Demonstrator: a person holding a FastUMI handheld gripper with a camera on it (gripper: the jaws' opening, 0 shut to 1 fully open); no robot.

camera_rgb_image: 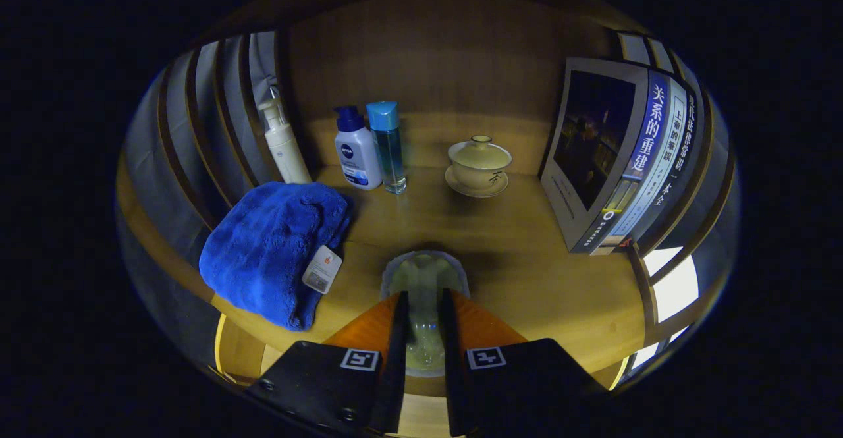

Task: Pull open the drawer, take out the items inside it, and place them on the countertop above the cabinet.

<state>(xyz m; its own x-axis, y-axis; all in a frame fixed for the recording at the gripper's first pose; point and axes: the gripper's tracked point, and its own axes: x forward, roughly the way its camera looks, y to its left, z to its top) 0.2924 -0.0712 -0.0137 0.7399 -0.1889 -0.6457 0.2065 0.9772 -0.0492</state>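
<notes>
The gripper (pixel 423 323) has its two fingers drawn in narrow, and between them sits one clear plastic bottle (pixel 423 286) with a pale greenish tint — both fingers press on its sides. The bottle is over the wooden countertop (pixel 520 273), its far end pointing ahead of the fingertips; whether it rests on the wood or is held just above it cannot be told.

On the countertop beyond the fingers stand three other bottles in a row near the back wall: one cream pump bottle (pixel 283 141) at the far left, one white bottle with a dark blue cap (pixel 356 151) beside it, and one tall clear bottle with a light blue cap (pixel 388 145) touching or nearly touching the white one. All three are upright.

To the right of these, well apart from them, is one pale lidded cup (pixel 479 161) sitting on one saucer (pixel 475 190).

One blue towel (pixel 276 247) lies folded to the left of the fingers, draped to the front edge of the countertop, with one small white tag (pixel 322 270) on its near side.

To the right, a few books (pixel 625 161) stand upright against the side — the nearest shows a dark cover, and at least two blue and white spines sit beside it.
</notes>
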